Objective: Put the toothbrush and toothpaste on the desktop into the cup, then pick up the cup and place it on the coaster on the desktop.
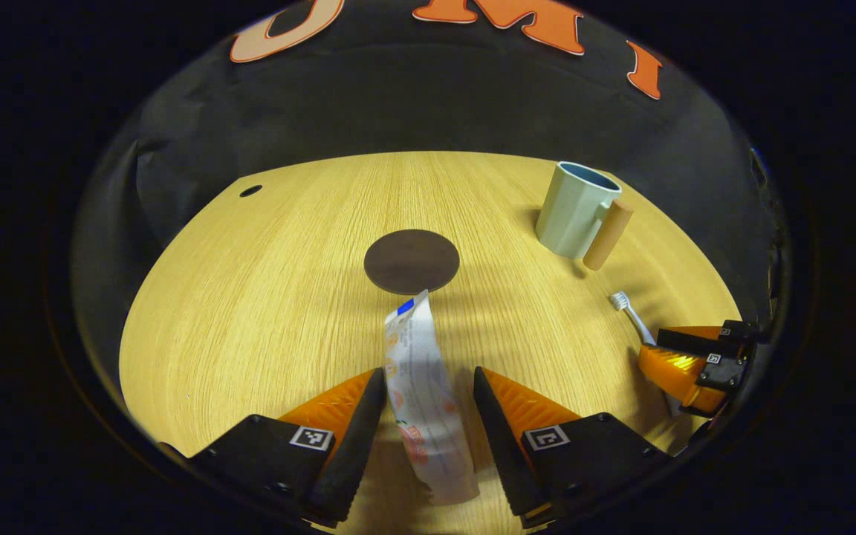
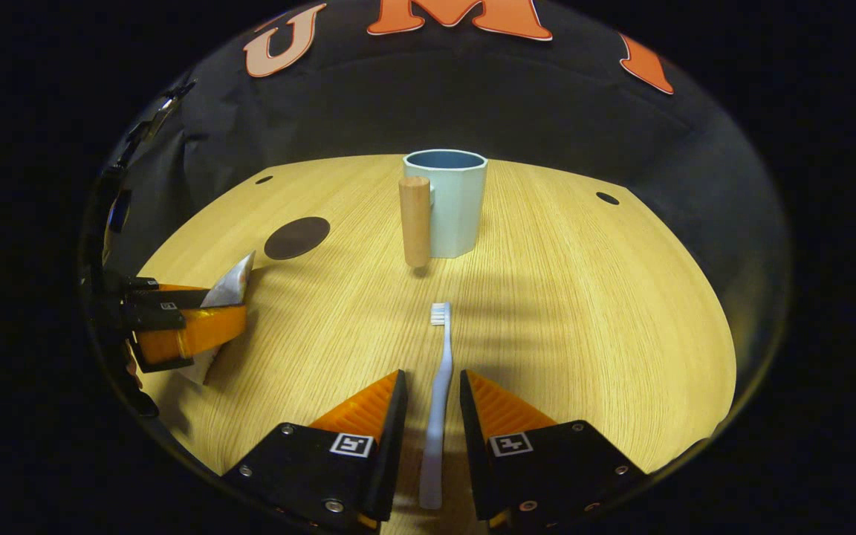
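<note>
Both toothbrush (image 2: 440,386) and toothpaste (image 1: 422,386) – lengthwise, cupward.

Recording booth: black cloth wall (image 2: 472,96) behind a wooden desktop (image 2: 584,312)

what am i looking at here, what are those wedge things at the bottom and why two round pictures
The wedges are the fingers of two hand-held grippers; a person carries one in each hand. Each gripper has its own fisheye camera looking along its fingers, hence two round pictures of one wooden table.

In the left gripper view, the left gripper straddles a toothpaste tube, with gaps on both sides, so it is open. In the right gripper view, the right gripper straddles a toothbrush lying on the table, also open.

Further back stand a cup with a wooden handle and a dark round coaster. Each view also catches the other gripper at its edge.
</note>
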`<state>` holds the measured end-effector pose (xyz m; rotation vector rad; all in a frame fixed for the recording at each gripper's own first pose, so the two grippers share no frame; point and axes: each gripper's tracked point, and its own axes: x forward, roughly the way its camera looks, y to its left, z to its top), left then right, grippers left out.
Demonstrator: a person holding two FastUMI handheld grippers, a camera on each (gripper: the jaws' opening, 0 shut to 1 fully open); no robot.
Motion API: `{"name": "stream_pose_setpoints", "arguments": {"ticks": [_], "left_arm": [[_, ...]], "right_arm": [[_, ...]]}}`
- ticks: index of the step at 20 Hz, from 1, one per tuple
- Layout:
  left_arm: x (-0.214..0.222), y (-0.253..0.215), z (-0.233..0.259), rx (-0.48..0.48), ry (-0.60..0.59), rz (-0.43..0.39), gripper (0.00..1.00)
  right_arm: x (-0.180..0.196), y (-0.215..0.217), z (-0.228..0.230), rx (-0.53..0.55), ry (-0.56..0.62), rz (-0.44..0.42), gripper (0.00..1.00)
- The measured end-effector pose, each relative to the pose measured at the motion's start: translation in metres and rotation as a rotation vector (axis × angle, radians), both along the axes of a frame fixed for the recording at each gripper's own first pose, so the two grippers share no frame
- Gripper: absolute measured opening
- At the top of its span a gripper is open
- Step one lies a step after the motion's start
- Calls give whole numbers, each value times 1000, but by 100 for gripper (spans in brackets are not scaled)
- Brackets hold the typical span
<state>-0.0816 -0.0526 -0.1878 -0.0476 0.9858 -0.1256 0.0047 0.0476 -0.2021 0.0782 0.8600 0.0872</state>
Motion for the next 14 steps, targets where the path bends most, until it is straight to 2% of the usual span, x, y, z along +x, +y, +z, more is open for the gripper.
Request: {"name": "stream_pose_setpoints", "arguments": {"ticks": [3, 4, 7, 8, 9, 10, 12, 14], "left_arm": [[6, -4, -3, 16, 9, -26, 78], [6, -6, -3, 15, 23, -23, 67], [6, -14, -1, 9, 52, -23, 54], [8, -17, -2, 5, 55, -20, 54], [6, -16, -1, -2, 56, -25, 49], [9, -17, -3, -11, 50, -20, 50], [8, -18, 2, -35, 51, -15, 20], [7, -15, 3, -40, 46, -13, 20]], "right_arm": [[2, 2, 1, -4, 39, 11, 34], [1, 0, 2, -6, 54, 7, 26], [1, -7, 8, 4, 82, 8, 15], [0, -9, 9, 10, 87, 5, 10], [-1, -10, 10, 16, 90, 2, 8], [0, -11, 10, 22, 88, 1, 7], [1, -11, 12, 39, 79, -12, 5], [1, -10, 11, 51, 73, -19, 5]]}}
